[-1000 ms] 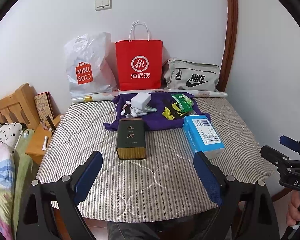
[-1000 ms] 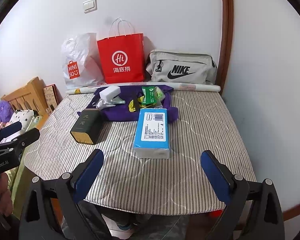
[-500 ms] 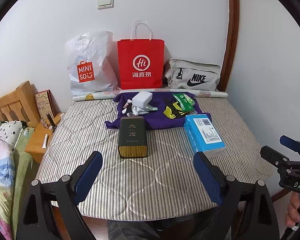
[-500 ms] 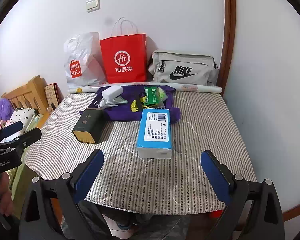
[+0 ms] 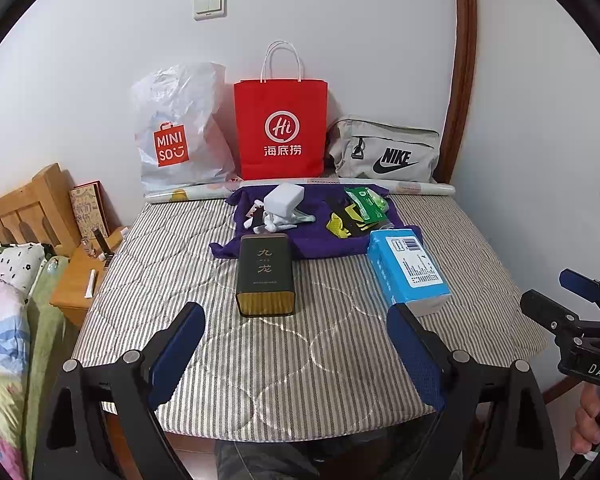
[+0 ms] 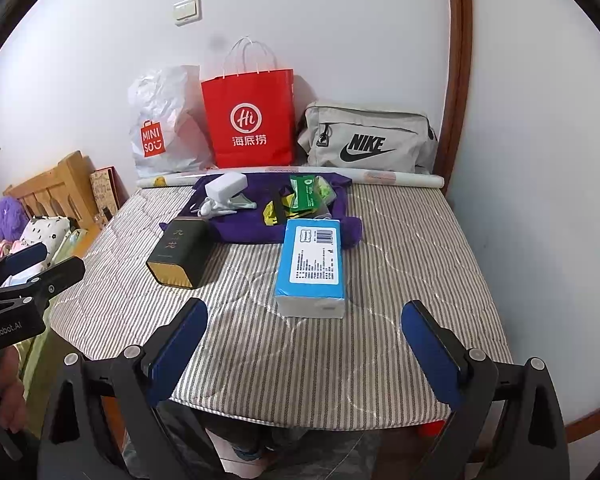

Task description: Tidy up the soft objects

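right wrist: "nike" pouch (image 6: 366,142)

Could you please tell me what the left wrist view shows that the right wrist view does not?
Only the left wrist view shows the small wooden side table. Only the right wrist view shows a purple fluffy thing by the wooden headboard. Both show the dark tin, the blue tissue pack, the purple cloth and three bags along the wall.
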Demonstrator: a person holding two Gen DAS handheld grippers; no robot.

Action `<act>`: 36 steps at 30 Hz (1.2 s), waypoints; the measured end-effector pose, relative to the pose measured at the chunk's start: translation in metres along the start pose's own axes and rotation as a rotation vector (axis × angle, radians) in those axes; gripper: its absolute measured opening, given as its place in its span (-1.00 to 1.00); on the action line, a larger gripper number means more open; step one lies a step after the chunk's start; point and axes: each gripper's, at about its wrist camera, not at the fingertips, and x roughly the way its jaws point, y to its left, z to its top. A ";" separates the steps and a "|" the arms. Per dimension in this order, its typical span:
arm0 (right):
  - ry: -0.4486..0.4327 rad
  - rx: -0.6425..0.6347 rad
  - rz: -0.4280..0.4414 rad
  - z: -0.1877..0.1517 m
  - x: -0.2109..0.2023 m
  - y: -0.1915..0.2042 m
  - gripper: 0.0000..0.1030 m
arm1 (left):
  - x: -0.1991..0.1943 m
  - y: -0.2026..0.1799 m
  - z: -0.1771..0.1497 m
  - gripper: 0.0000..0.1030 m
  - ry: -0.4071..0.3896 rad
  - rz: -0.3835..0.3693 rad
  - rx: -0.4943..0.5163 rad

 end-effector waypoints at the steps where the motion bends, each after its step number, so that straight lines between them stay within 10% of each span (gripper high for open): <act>1: 0.001 0.002 0.001 0.000 0.000 0.000 0.88 | 0.000 0.000 0.000 0.79 0.000 0.001 -0.001; 36: 0.000 0.003 0.008 0.002 -0.002 -0.001 0.88 | 0.000 -0.001 -0.002 0.79 0.000 0.004 -0.003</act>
